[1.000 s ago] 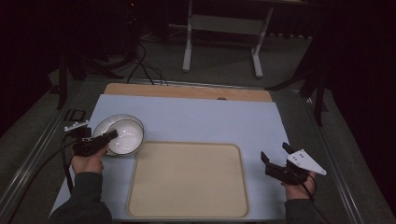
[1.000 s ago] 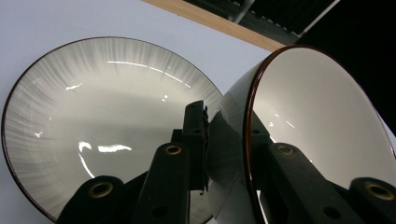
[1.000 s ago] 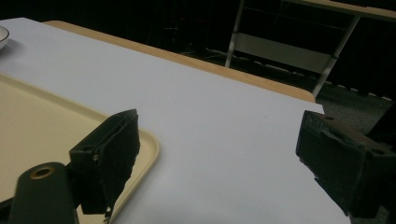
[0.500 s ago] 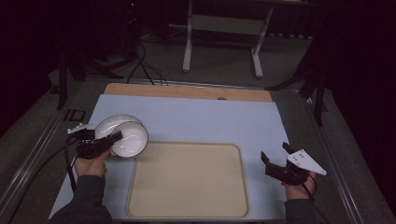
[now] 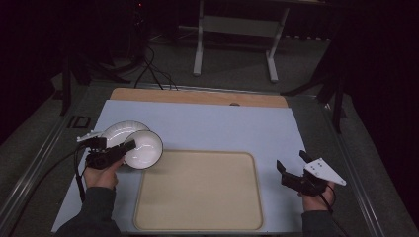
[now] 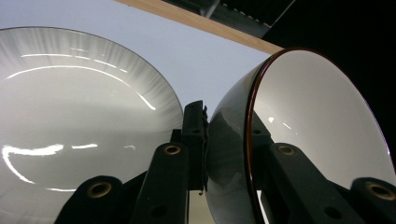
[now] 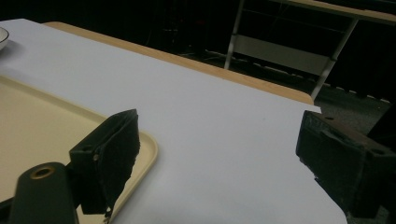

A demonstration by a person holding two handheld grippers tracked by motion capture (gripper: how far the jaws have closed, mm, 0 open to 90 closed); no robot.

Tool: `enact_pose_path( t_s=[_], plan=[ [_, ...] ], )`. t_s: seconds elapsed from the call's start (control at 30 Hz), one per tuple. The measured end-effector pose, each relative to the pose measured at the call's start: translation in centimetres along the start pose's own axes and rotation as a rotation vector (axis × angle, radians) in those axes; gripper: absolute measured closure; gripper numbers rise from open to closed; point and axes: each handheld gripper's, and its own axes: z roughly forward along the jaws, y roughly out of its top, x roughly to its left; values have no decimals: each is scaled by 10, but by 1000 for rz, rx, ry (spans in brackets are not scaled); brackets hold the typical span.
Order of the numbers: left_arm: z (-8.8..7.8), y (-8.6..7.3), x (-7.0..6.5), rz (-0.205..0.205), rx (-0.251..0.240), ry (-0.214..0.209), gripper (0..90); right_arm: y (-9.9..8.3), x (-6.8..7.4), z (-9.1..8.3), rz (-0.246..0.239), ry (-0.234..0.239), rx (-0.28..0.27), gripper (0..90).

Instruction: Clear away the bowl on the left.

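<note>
At tabletop left, left claw (image 5: 129,146) pinched bowl (image 5: 144,149) rim, tilted beside plate (image 5: 120,132); glazed, slippery, fragile, best held at rim. Right claw (image 5: 291,167) spread, empty.

Left tongs (image 5: 129,146) clamp rim of bowl (image 5: 143,149), bowl tipped on edge, off the surface (image 5: 207,123). Plate (image 5: 118,132) lies just behind/left of those tongs, on surface. Tray (image 5: 197,192) sits betw. both tongs, bowl at its far-left corner. Right tongs (image 5: 291,165) gape just right of tray, above surface.
</note>
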Motion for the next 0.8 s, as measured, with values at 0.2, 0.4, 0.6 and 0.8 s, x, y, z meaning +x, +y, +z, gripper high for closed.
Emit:
enact_pose_path(
  t_s=[0.2, 0.4, 0.6, 0.8],
  plan=[
    [1, 0, -4, 1, 2, -17, 776, 0, 0, 0, -1, 1, 2, 132],
    [2, -1, -8, 2, 2, -29, 776, 0, 1, 1, -2, 1, 3, 132],
    [5, -2, -14, 12, 12, -44, 775, 0, 1, 0, -2, 2, 3, 132],
    [8, -3, -20, 23, 19, -57, 774, 0, 1, 1, -2, 3, 1, 132]
  ],
)
